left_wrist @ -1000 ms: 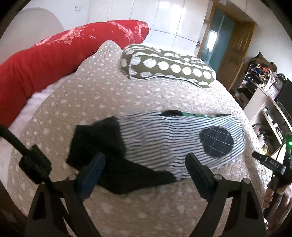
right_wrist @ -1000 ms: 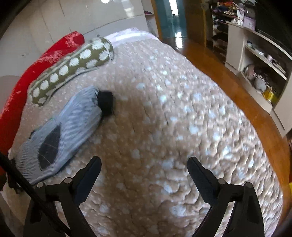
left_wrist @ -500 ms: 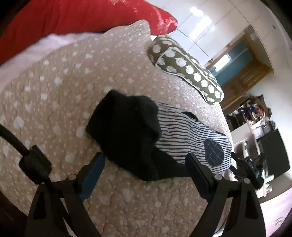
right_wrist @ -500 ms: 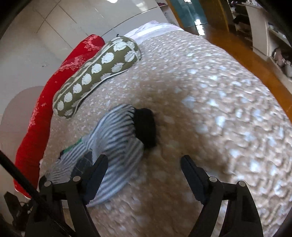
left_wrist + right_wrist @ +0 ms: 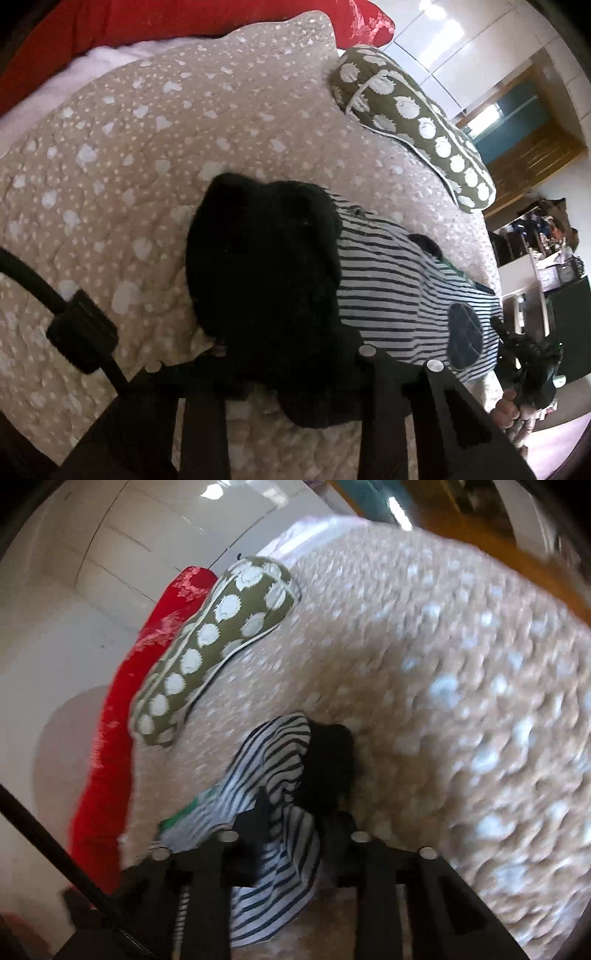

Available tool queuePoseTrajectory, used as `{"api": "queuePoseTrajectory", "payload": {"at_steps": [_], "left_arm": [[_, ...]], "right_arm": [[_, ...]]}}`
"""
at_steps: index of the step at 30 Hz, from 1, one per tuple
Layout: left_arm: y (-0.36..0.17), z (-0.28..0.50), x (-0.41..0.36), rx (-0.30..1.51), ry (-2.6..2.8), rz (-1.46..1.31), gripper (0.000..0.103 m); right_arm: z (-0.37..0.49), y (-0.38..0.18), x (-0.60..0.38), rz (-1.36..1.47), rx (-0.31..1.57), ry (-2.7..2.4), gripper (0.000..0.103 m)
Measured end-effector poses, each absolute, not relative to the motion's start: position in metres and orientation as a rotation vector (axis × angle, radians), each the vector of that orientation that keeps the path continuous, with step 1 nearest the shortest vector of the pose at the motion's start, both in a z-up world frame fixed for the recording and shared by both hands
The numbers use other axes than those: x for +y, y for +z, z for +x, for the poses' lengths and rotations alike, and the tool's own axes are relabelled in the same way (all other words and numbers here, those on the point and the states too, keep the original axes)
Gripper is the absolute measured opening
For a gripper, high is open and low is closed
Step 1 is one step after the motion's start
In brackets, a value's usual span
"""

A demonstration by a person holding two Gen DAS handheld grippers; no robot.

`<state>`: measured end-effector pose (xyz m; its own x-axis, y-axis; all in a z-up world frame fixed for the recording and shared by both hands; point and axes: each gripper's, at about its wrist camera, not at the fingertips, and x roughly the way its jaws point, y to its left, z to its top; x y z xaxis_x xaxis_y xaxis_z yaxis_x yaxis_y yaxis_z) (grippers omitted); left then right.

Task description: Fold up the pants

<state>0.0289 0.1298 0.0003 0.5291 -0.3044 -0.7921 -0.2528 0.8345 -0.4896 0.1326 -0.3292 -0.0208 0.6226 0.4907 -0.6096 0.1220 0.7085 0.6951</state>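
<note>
Striped black-and-white pants (image 5: 391, 295) with a wide black cuff end (image 5: 266, 273) and a dark oval knee patch (image 5: 463, 339) lie on the spotted beige bedspread (image 5: 129, 155). My left gripper (image 5: 291, 369) is shut on the black cuff end at its near edge. My right gripper (image 5: 291, 834) is shut on the striped fabric (image 5: 280, 853) at the other end, where a green waistband trim (image 5: 177, 818) shows. The right gripper and the hand holding it (image 5: 528, 373) show at the far right of the left wrist view.
An olive pillow with white dots (image 5: 413, 122) (image 5: 214, 642) lies beyond the pants. A long red bolster (image 5: 122, 723) (image 5: 184, 18) runs along the wall side. Shelves (image 5: 546, 258) and a wooden door (image 5: 532, 122) stand past the bed's edge.
Both grippers moved down onto the pants and went from open to shut: the left on the black cuff end, the right on the striped end, which has bunched up.
</note>
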Motion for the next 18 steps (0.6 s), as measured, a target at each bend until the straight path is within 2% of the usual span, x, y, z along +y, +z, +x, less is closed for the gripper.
{"api": "queuePoseTrajectory", "payload": {"at_steps": [12, 18], "left_arm": [[0.048, -0.006, 0.134, 0.951, -0.12, -0.63, 0.023], [0.055, -0.024, 0.121, 0.945, -0.118, -0.576, 0.023]], "right_arm": [[0.053, 0.04, -0.335, 0.719, 0.787, 0.258, 0.019], [0.017, 0.046, -0.349, 0.711, 0.775, 0.236, 0.019]]}}
